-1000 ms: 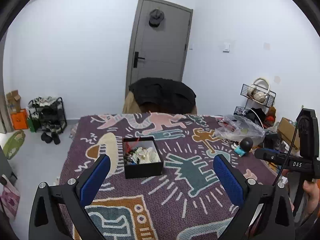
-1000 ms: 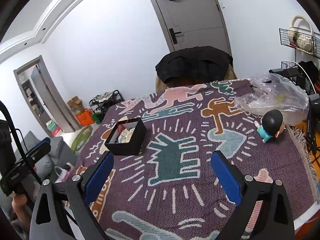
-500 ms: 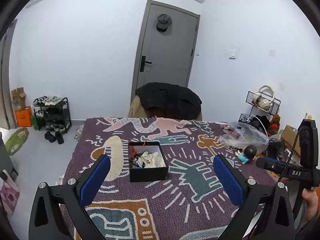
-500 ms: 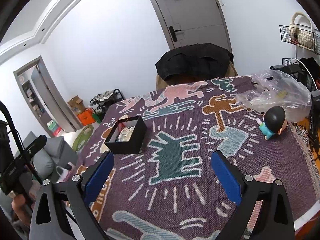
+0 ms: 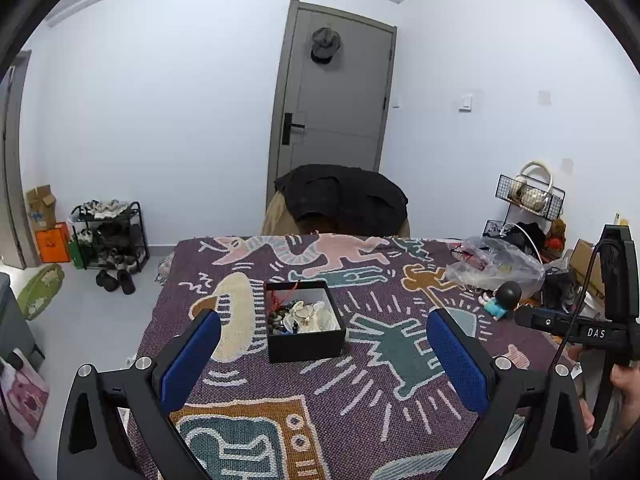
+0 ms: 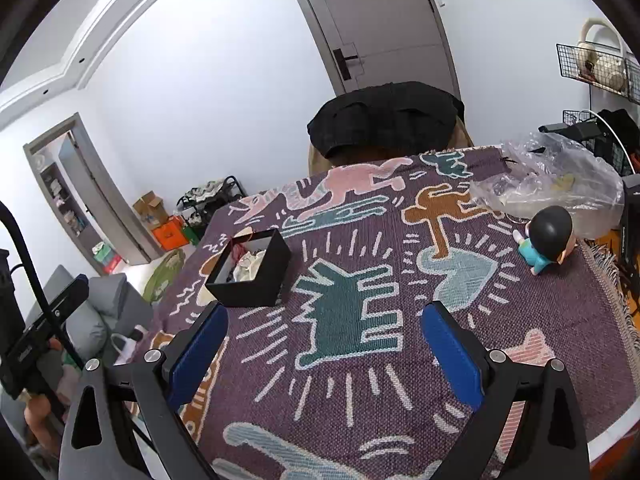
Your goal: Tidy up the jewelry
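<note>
A black open box [image 5: 306,344] with a white lining stands on the patterned purple tablecloth [image 5: 360,412]. It holds a tangle of jewelry [image 5: 298,318]: beads, pale pieces and a red cord. My left gripper [image 5: 322,360] is open and empty, just in front of the box and above the cloth. In the right wrist view the box [image 6: 250,276] is to the upper left. My right gripper [image 6: 324,346] is open and empty above the middle of the cloth [image 6: 400,320], well right of the box.
A clear plastic bag [image 6: 548,188] and a small black-haired figurine [image 6: 546,238] lie at the table's right side. A chair with a black jacket [image 5: 344,198] stands at the far edge. A shoe rack [image 5: 108,236] stands on the floor at the left.
The left wrist view has tilted upward, showing more wall and ceiling, and the box sits lower in it. The right gripper has barely moved. Both stay open.
</note>
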### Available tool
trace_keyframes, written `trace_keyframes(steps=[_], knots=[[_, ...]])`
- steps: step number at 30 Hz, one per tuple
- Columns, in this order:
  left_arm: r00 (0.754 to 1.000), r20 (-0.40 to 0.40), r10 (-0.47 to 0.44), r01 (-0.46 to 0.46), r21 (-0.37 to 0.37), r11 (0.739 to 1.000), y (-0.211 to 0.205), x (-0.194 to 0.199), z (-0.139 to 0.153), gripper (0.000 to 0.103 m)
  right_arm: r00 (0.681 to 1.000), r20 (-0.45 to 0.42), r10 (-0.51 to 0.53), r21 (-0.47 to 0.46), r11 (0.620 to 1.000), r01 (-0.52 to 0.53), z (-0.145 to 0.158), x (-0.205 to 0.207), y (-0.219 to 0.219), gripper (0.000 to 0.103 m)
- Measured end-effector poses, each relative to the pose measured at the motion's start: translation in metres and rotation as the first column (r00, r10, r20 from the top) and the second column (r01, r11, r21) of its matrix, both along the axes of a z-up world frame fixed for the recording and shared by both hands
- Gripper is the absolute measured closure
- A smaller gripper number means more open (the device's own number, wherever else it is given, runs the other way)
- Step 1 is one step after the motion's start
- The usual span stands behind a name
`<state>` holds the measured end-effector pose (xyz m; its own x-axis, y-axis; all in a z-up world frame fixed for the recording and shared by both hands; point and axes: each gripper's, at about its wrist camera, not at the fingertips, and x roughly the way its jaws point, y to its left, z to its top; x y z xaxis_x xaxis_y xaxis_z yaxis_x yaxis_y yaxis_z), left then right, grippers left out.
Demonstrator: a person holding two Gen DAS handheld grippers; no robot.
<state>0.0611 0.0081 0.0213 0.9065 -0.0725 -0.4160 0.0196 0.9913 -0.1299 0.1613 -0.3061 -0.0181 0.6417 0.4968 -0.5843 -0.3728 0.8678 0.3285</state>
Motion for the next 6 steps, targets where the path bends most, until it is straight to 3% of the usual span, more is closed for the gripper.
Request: trace_keyframes(steps=[6], knots=[[1.0, -0.012, 0.008, -0.008, -0.007, 1.0, 0.0058, 0.0058, -0.0067, 0.0, 1.0, -0.018, -0.007, -0.008, 1.0, 0.006, -0.0095, 0.0055, 0.0028, 0.005]])
